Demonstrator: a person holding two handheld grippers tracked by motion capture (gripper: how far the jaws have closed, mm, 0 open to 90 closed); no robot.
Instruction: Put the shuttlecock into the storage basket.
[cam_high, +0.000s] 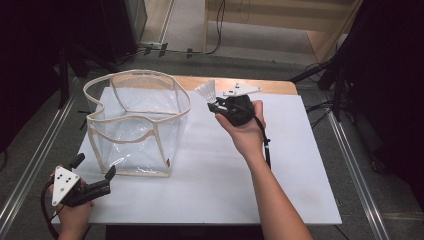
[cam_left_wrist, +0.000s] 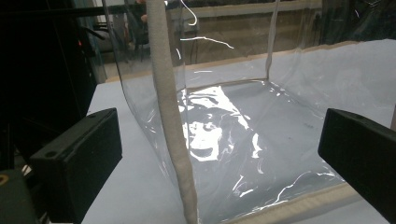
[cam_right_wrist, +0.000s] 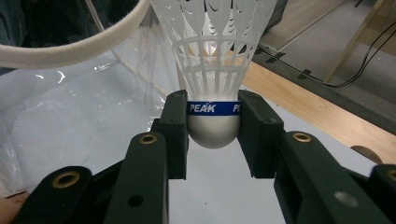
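A white plastic shuttlecock (cam_right_wrist: 214, 84) with a blue band is clamped by its rounded cork between the jaws of my right gripper (cam_right_wrist: 214, 122), skirt pointing away. From above, the shuttlecock (cam_high: 206, 90) hangs just right of the clear bag's rim, with the right gripper (cam_high: 216, 107) held above the table. The clear plastic bag (cam_high: 135, 125) with cream edging stands open at the table's left. My left gripper (cam_high: 94, 169) rests near the front left corner, jaws wide apart and empty, facing a corner seam of the bag (cam_left_wrist: 170, 116).
A white sheet (cam_high: 280, 165) covers the wooden table. Black stands and cables (cam_high: 345, 65) flank the table on both sides, with floor beyond the far edge.
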